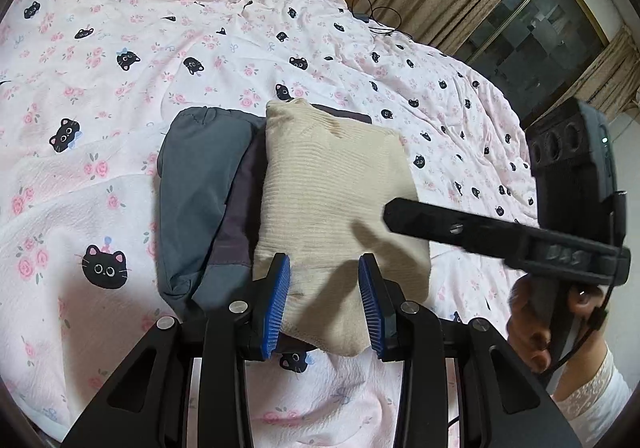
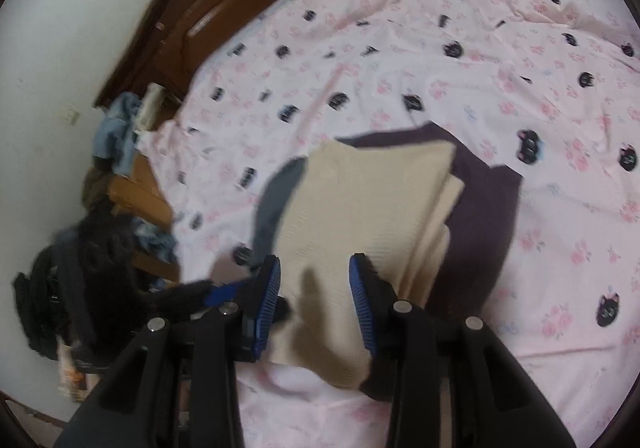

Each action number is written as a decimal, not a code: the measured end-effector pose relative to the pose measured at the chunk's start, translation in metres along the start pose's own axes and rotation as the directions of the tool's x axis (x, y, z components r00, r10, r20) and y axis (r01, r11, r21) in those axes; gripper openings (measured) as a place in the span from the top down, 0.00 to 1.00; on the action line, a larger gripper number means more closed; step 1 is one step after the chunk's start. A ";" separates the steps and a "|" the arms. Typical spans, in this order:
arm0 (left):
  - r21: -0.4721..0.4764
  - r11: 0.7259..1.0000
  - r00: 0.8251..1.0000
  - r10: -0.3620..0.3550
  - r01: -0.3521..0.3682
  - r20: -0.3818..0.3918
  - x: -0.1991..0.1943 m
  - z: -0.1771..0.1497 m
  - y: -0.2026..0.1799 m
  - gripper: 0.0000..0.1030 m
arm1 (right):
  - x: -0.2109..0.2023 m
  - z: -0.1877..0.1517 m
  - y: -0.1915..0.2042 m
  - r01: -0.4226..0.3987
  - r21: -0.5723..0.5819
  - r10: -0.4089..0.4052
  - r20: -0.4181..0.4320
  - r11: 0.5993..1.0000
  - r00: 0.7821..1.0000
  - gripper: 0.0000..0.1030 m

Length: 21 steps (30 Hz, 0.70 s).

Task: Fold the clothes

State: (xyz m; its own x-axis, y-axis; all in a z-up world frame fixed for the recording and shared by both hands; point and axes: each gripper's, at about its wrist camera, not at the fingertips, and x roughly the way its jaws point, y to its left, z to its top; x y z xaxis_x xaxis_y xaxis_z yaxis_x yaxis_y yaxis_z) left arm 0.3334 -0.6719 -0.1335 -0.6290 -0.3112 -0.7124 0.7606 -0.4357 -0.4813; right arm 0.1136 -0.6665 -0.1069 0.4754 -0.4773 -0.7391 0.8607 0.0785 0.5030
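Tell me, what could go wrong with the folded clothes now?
The cream sweater sits off-centre on the grey garment and purple garment, so a nudge could slide it off. The right gripper hovers open over it, and the left gripper is close too; either might snag and unfold it.

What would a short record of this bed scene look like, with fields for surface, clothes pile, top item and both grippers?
surface: bedsheet with cat and rose print
pile: folded stack, cream knit on top
under it: grey garment, dark purple garment
left gripper: open, cream knit's near edge between the fingers
right gripper: open, over the cream knit
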 end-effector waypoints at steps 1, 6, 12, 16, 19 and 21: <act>-0.003 1.000 1.000 0.002 -0.002 0.001 0.001 0.000 0.000 0.69 | 0.001 -0.001 -0.001 0.011 0.006 -0.011 0.003 1.000 1.000 0.65; -0.006 1.000 1.000 -0.004 0.004 0.013 -0.003 0.001 -0.003 0.55 | -0.011 -0.006 0.011 0.045 -0.007 -0.044 0.053 0.999 0.998 0.56; -0.004 1.000 0.999 0.026 -0.026 0.041 -0.015 0.003 -0.007 0.48 | -0.050 -0.019 0.036 0.218 -0.070 -0.204 0.170 0.973 0.964 0.31; 0.010 0.998 0.996 0.056 -0.057 0.065 -0.024 0.003 -0.014 0.44 | -0.065 -0.030 0.044 0.282 -0.074 -0.264 0.193 0.956 0.945 0.25; 0.052 0.990 0.986 0.128 -0.134 0.104 -0.034 -0.003 -0.025 0.44 | -0.075 -0.045 0.054 0.336 -0.089 -0.311 0.215 0.938 0.926 0.24; 0.085 0.974 0.971 0.200 -0.212 0.135 -0.041 -0.009 -0.033 0.44 | -0.082 -0.056 0.059 0.370 -0.098 -0.341 0.228 0.924 0.912 0.23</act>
State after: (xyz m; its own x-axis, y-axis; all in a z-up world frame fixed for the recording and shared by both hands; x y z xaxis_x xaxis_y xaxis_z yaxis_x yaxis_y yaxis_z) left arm 0.3361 -0.6377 -0.0928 -0.4803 -0.5027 -0.7188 0.8602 -0.4302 -0.2739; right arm 0.1363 -0.5737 -0.0420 0.0990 -0.6614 -0.7435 0.9889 -0.0178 0.1475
